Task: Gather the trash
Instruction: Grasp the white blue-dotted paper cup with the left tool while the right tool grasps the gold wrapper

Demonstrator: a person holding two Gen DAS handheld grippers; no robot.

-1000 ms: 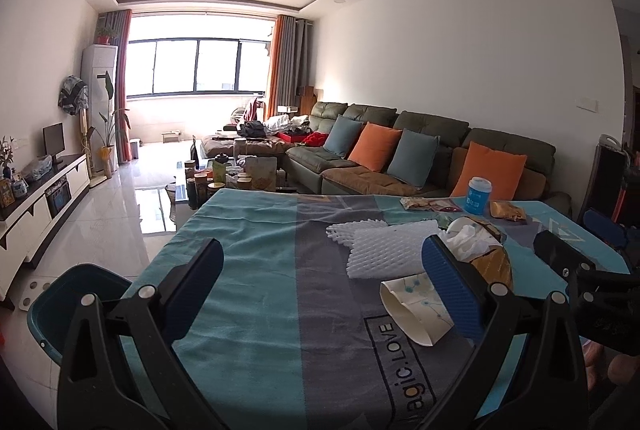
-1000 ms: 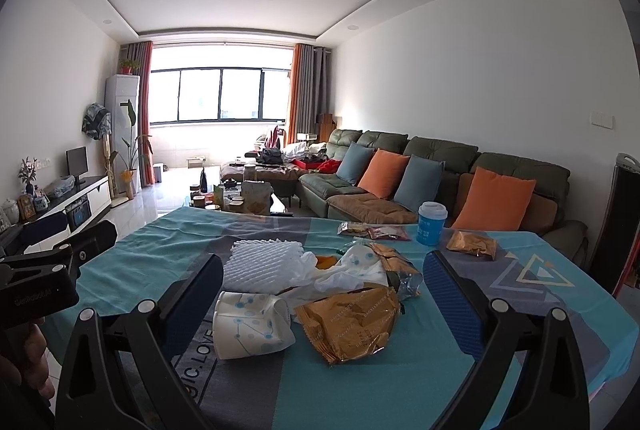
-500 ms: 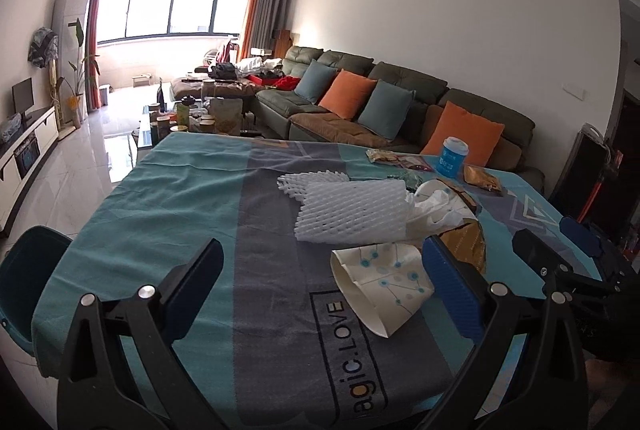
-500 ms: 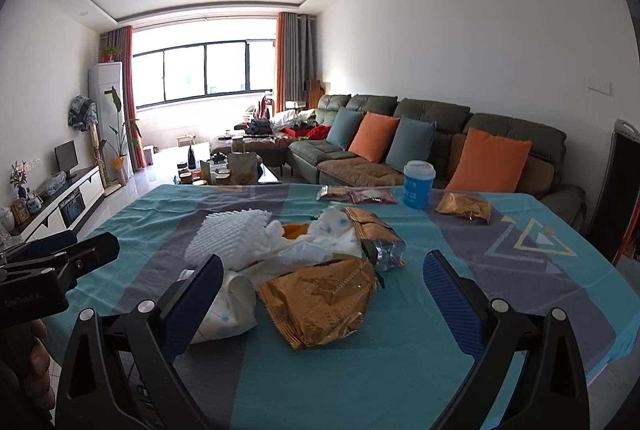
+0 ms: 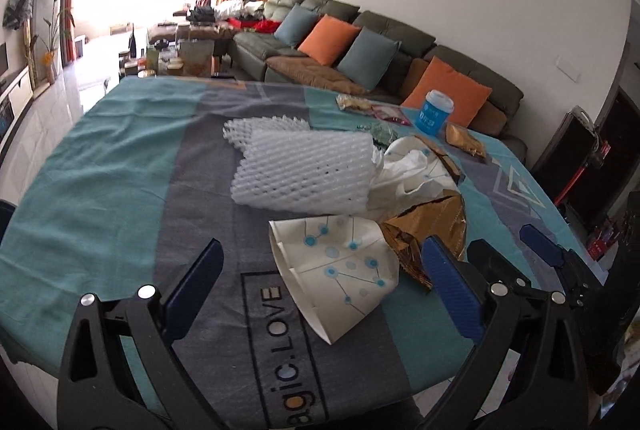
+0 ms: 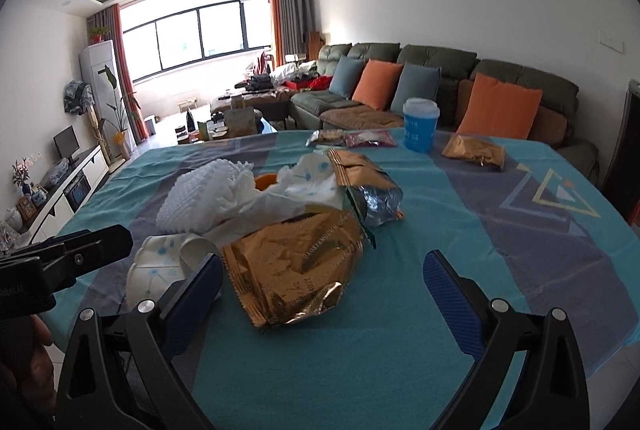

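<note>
My left gripper [image 5: 324, 286] has its jaws spread wide with nothing between the pads, and my right gripper [image 6: 324, 294] is spread the same way, also empty. The trash sits in one heap on the tablecloth [image 5: 100, 198] ahead of both. Largest is the white foam netting [image 5: 304, 170], beyond my left fingertips and slightly toward the right pad. Next is the gold snack bag [image 6: 296, 262], which lies just ahead of my right gripper, nearer its left finger [image 6: 196, 294]; in the left wrist view the same bag peeks out beside my left gripper's right finger [image 5: 452, 286]. The flattened paper cup [image 5: 340, 270] with blue dots lies between my left fingers, closer to the right one, just past the tips. Crumpled white paper [image 6: 276, 198] is piled behind the gold bag. Far beyond all fingers stand a blue cup [image 6: 420, 124], a small gold packet [image 6: 474, 152] and two flat wrappers [image 6: 352, 138]. Behind the table runs a green sofa [image 6: 440, 70] with orange and blue cushions, and a bright window [image 6: 196, 34].
</note>
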